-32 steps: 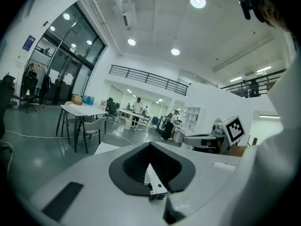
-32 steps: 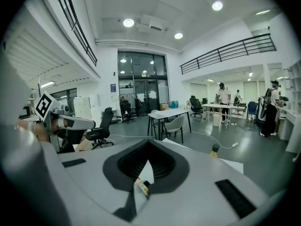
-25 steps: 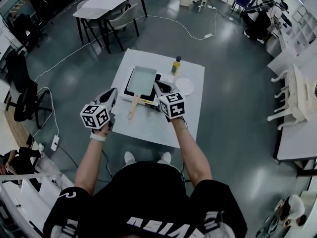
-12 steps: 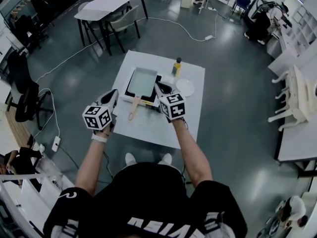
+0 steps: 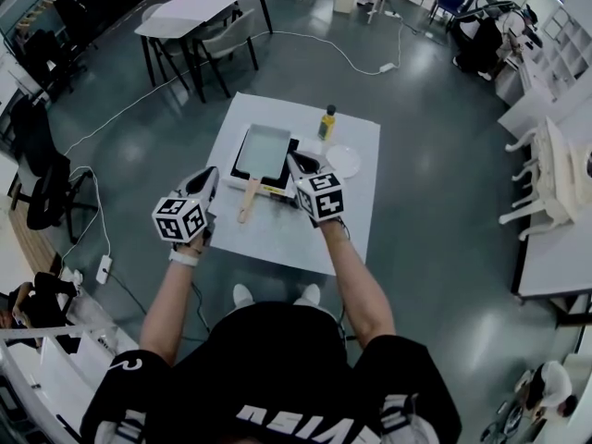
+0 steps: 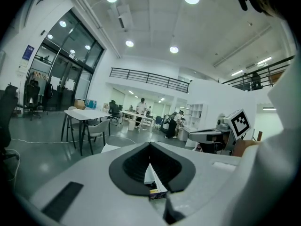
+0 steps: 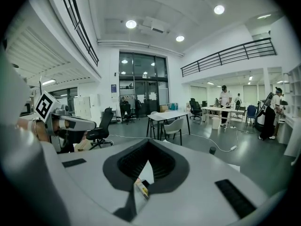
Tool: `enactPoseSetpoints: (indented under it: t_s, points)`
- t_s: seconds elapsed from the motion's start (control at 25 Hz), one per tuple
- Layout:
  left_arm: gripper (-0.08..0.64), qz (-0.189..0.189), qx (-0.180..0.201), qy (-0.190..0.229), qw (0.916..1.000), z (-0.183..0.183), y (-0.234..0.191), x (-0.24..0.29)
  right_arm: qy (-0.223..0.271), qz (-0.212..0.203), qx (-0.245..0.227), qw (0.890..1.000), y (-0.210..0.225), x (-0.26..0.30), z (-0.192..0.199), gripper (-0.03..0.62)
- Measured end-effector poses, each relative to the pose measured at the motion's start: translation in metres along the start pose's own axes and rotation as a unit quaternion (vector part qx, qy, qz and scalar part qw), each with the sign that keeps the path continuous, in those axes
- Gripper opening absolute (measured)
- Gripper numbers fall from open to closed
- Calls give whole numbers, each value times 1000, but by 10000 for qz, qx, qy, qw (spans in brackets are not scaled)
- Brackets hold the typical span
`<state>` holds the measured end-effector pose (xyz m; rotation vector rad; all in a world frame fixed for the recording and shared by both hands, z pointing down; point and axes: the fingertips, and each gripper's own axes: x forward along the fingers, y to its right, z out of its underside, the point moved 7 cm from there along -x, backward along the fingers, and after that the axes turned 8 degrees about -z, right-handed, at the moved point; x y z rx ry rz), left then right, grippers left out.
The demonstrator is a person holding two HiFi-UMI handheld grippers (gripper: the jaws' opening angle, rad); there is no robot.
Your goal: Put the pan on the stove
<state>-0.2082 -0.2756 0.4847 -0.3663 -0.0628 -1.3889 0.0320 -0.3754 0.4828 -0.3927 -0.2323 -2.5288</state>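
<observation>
On the white table (image 5: 277, 234) stands a portable stove (image 5: 294, 148), and a rectangular grey pan (image 5: 264, 149) rests on top of it. The pan's wooden handle (image 5: 248, 202) points toward me. My left gripper (image 5: 209, 176) hovers just left of the handle, jaws shut and empty. My right gripper (image 5: 295, 162) sits at the stove's right front corner, also shut with nothing in it. In the left gripper view the left gripper (image 6: 150, 154) faces the room with its jaws pressed together. The right gripper (image 7: 147, 163) looks the same in the right gripper view.
A yellow bottle (image 5: 327, 123) stands at the table's far side, and a white plate (image 5: 343, 162) lies right of the stove. Another table with chairs (image 5: 199, 12) stands further back. A cable (image 5: 111, 114) runs across the floor.
</observation>
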Motion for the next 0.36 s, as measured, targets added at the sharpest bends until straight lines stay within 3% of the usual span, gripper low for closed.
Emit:
enactPoseSetpoints:
  t_s: [0.36]
  points:
    - [-2,17,10,-13,10000,0,-5,3,-69,45,19,10000,0,6,4,-3]
